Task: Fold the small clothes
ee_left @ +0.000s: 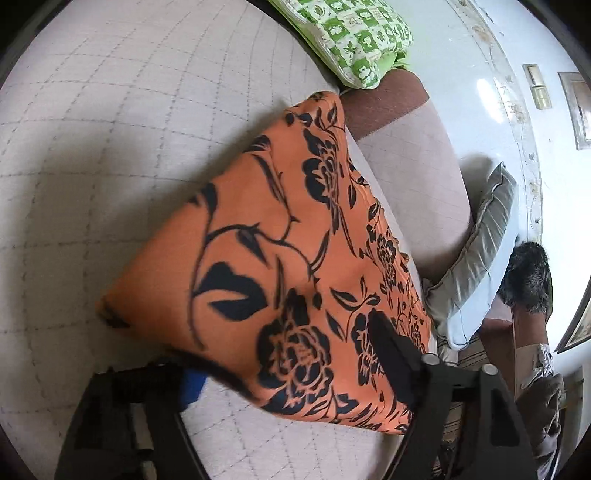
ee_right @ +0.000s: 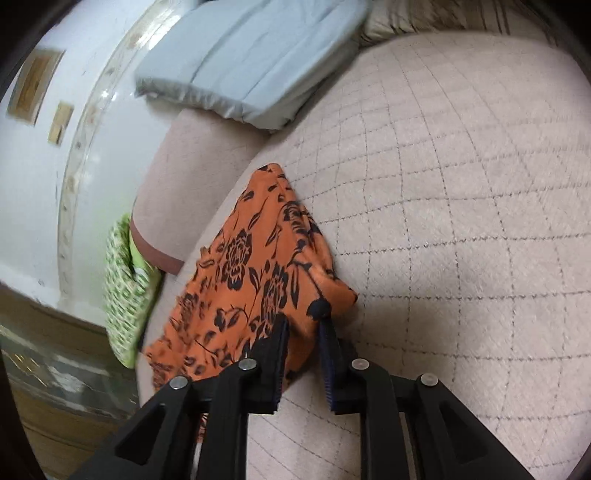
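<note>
An orange cloth with black flowers (ee_left: 280, 236) lies folded on the quilted beige bed (ee_left: 110, 129), near its edge. In the left wrist view the cloth drapes over my left gripper (ee_left: 295, 354); one black finger (ee_left: 388, 350) lies on top of the cloth and the other is hidden beneath it. In the right wrist view the same cloth (ee_right: 251, 266) reaches between the fingers of my right gripper (ee_right: 304, 325), which stand a little apart with a corner of the cloth between them.
A green patterned pillow (ee_left: 354, 33) lies at the bed's edge, and shows in the right wrist view (ee_right: 125, 288). A folded light blue cloth (ee_right: 251, 62) and a grey cushion (ee_left: 476, 243) lie nearby. A person's slippered foot (ee_left: 528, 273) stands on the white floor.
</note>
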